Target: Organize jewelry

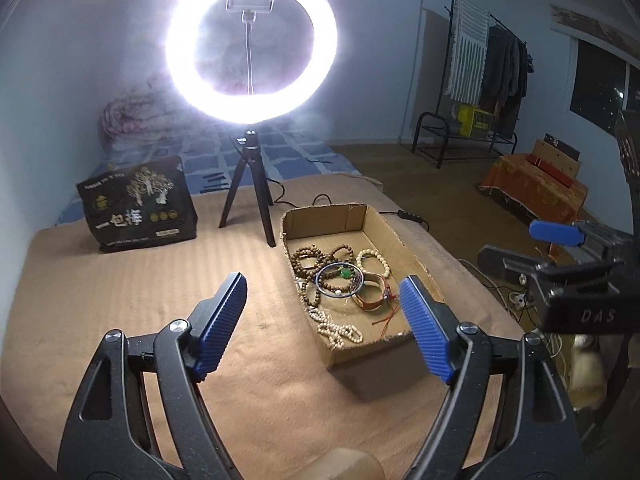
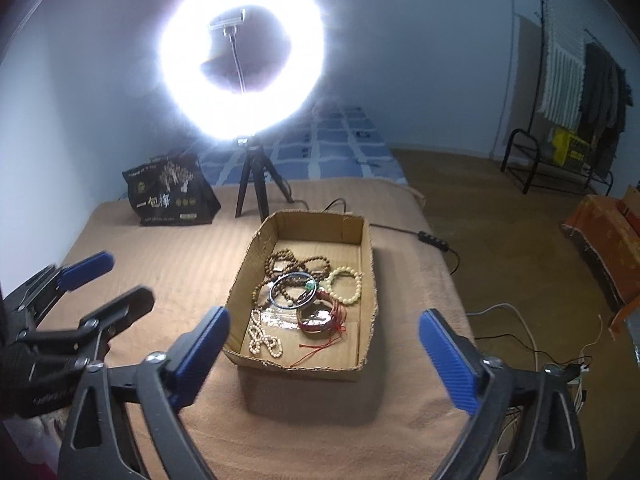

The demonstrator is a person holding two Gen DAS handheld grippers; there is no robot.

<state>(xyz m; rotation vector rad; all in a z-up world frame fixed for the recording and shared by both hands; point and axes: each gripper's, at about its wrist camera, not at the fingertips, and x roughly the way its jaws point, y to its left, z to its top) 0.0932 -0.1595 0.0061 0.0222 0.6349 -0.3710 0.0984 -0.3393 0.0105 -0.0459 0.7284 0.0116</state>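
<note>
Evidently the jewelry (image 2: 304, 300) all lies inside the cardboard box (image 2: 370, 248) on the tan blanket (image 2: 168, 248), tangled in a heap toward the box's 6 o'clock end. It looks light and slippery: brown bead strands (image 2: 288, 264) and a pale bead string (image 2: 262, 340) are limp and would drape, best pinched mid-loop; the dark bangle (image 1: 339, 281) and cream bead bracelet (image 2: 345, 285) seem stiffer, best taken across the rim. Loose red cords (image 2: 320, 350) could snag neighbours. The left gripper (image 1: 324, 328) and right gripper (image 2: 324, 354) both hover short of the box, fingers wide apart and empty. A ring light (image 2: 240, 56) glares at 12 o'clock.
</note>
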